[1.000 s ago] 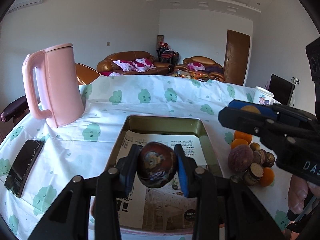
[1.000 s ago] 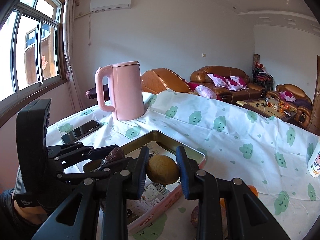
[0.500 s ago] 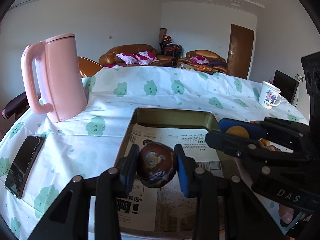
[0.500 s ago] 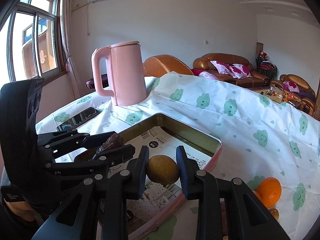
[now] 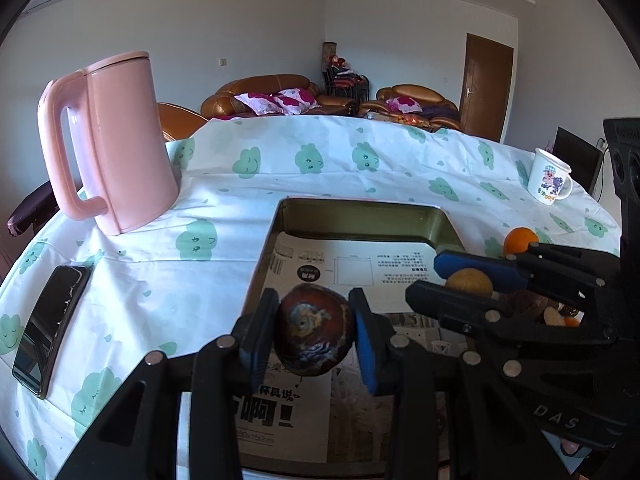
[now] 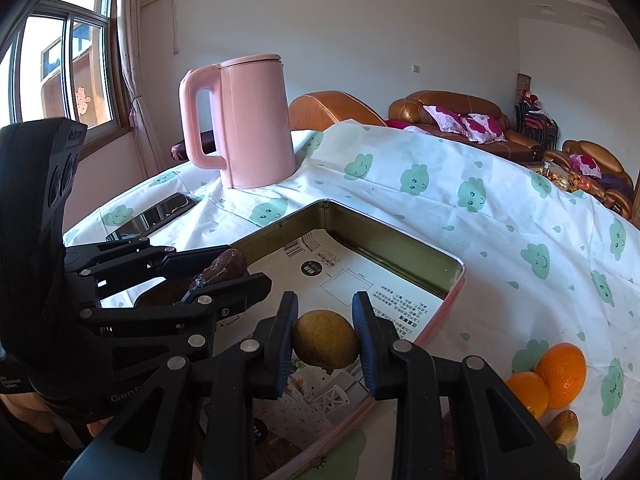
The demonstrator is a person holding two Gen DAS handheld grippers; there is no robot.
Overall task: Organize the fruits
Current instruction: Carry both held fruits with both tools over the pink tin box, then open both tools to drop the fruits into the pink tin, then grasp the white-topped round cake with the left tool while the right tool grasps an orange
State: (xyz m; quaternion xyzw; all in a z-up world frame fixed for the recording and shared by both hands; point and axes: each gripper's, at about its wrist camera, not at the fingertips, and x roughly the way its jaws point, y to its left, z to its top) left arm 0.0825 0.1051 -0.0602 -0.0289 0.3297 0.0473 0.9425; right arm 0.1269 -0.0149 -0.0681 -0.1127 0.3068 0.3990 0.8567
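My left gripper [image 5: 314, 336] is shut on a dark red-brown passion fruit [image 5: 314, 330] and holds it above the near part of the paper-lined metal tray [image 5: 360, 210]. My right gripper [image 6: 325, 338] is shut on a yellow-brown round fruit [image 6: 325, 338] above the tray's near right side [image 6: 452, 284]. In the left wrist view the right gripper [image 5: 470, 284] sits just right of the left one, with its fruit [image 5: 469, 282] between the pads. In the right wrist view the left gripper [image 6: 224, 270] and its fruit [image 6: 222, 266] are at the left.
Two oranges [image 6: 554, 376] and a small brown fruit [image 6: 564, 426] lie on the cloth right of the tray. A pink kettle [image 5: 116, 140] and a phone [image 5: 52, 320] are to the left. A white mug [image 5: 548, 176] stands far right.
Both grippers moved forward and lower over the tray, each still holding its fruit. The right gripper came in further over the tray's right side.
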